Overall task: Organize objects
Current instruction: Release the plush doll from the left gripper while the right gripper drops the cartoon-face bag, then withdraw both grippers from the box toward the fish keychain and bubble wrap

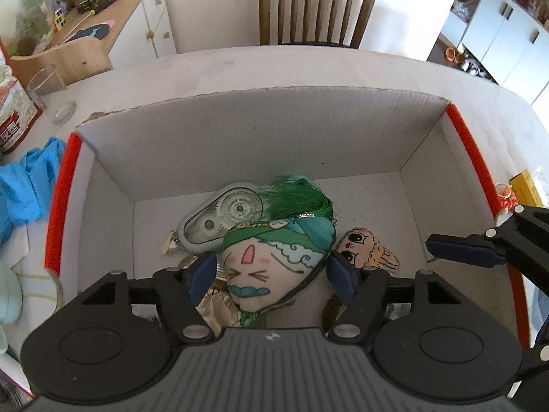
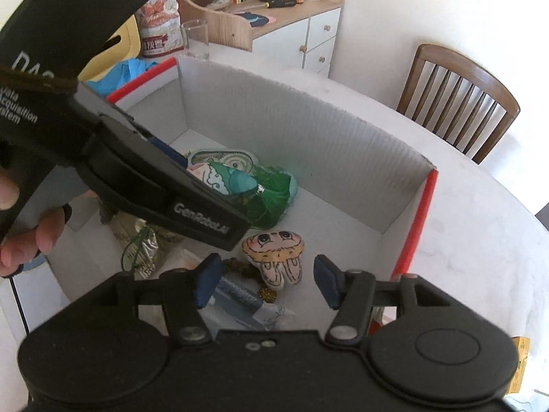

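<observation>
My left gripper (image 1: 272, 271) is shut on a plush doll head with a green turban and feather (image 1: 274, 261) and holds it inside a white cardboard box with red edges (image 1: 260, 130). In the right wrist view the doll (image 2: 233, 180) shows behind the left gripper's body. On the box floor lie a grey correction-tape dispenser (image 1: 219, 219) and a small orange plush face (image 1: 367, 249), which also shows in the right wrist view (image 2: 274, 257). My right gripper (image 2: 266, 279) is open and empty, over the box's near right part, above the orange plush.
Shiny foil wrapping (image 2: 144, 247) and a blue-white packet (image 2: 240, 300) lie at the box's near side. On the table outside are a blue cloth (image 1: 24, 185), a drinking glass (image 1: 44, 84) and a red snack bag (image 1: 13, 116). A wooden chair (image 1: 317, 7) stands beyond the table.
</observation>
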